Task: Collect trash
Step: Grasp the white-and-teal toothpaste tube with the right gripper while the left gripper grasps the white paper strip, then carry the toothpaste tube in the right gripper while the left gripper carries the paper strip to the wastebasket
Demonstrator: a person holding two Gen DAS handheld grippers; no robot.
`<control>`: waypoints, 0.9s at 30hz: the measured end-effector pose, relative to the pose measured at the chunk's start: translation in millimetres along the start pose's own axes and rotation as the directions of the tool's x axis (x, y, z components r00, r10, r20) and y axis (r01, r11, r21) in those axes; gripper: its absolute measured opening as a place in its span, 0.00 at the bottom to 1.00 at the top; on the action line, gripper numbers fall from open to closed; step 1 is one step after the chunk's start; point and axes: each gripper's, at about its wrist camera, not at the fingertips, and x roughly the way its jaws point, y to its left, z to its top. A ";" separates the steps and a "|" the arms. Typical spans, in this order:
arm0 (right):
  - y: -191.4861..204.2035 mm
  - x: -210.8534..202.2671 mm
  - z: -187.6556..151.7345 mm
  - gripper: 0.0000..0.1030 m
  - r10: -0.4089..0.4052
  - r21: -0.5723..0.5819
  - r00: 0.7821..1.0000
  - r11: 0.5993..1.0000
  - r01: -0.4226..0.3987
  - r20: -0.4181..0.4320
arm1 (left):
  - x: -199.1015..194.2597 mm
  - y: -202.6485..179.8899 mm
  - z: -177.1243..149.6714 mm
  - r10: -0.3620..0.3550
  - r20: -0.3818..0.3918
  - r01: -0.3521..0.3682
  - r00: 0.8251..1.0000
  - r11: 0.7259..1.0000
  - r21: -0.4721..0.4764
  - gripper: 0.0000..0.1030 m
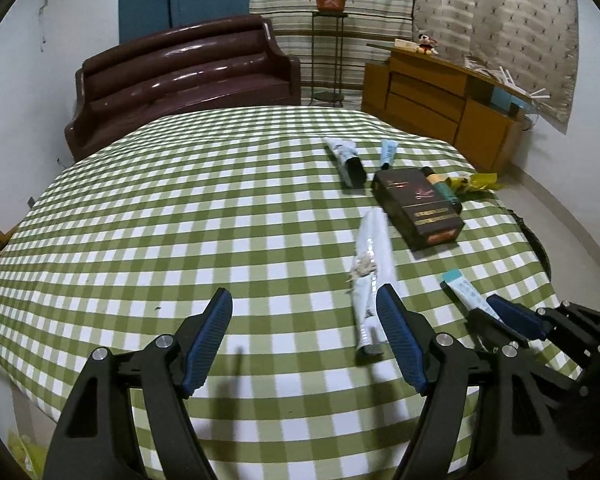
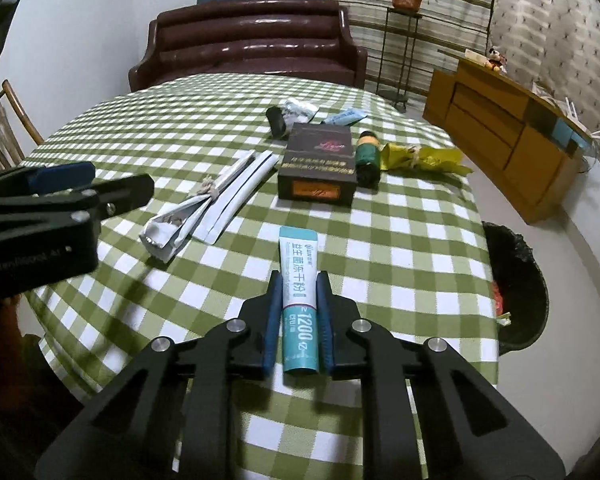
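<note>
My right gripper (image 2: pixel 299 280) is shut on a teal and white sachet (image 2: pixel 298 256), which lies flat on the green checked tablecloth (image 2: pixel 400 240) near the front edge. In the left wrist view the same sachet (image 1: pixel 466 290) pokes out of the right gripper (image 1: pixel 486 308) at the lower right. My left gripper (image 1: pixel 304 296) is open just above the cloth with nothing between its fingers. A crumpled white wrapper (image 1: pixel 372 256) lies right beside its right finger. Further back lie a dark box (image 2: pixel 320 164), a small green bottle (image 2: pixel 369 156) and a yellow wrapper (image 2: pixel 424 158).
A squeezed tube with a black cap (image 2: pixel 288 114) and a small blue sachet (image 2: pixel 344 117) lie at the far side. A bin lined with a black bag (image 2: pixel 520 280) stands on the floor right of the table. A brown sofa (image 2: pixel 252 48) and a wooden cabinet (image 2: pixel 500 132) stand behind.
</note>
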 end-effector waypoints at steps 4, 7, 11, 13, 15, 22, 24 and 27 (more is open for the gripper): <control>-8.6 -2.3 3.4 0.17 -0.011 0.021 1.000 1.000 0.011 0.019 | 7.3 -8.3 -0.7 -0.015 -0.013 0.015 1.000 1.000 0.014 0.70; -16.6 -2.3 4.3 0.17 -0.019 0.044 1.000 0.999 0.018 0.023 | 14.1 -12.5 -1.5 -0.024 -0.026 0.025 0.999 0.999 0.023 0.70; -22.7 0.2 5.1 0.17 -0.022 0.065 1.000 0.998 0.021 0.021 | 22.7 -15.3 -3.1 -0.026 -0.042 0.028 0.999 0.999 0.039 0.61; -24.2 1.6 5.3 0.17 -0.023 0.071 1.000 0.997 0.021 0.020 | 26.4 -15.0 -3.9 -0.033 -0.057 0.036 0.998 0.999 0.038 0.54; -25.8 2.6 4.0 0.17 -0.020 0.074 1.000 0.997 0.019 0.017 | 29.7 -14.4 -4.9 -0.037 -0.069 0.039 0.997 0.999 0.035 0.49; -26.4 4.7 3.6 0.17 -0.020 0.082 1.000 0.996 0.019 0.012 | 29.4 -14.6 -6.7 -0.121 -0.065 0.124 0.990 0.992 0.031 0.22; -26.9 4.8 3.5 0.17 -0.021 0.086 1.000 0.996 0.020 0.012 | 28.5 -16.4 -7.4 -0.131 -0.064 0.133 0.989 0.990 0.040 0.14; -27.2 5.1 2.7 0.17 -0.022 0.087 1.000 0.996 0.021 0.012 | 27.7 -17.9 -8.0 -0.130 -0.061 0.133 0.990 0.990 0.049 0.12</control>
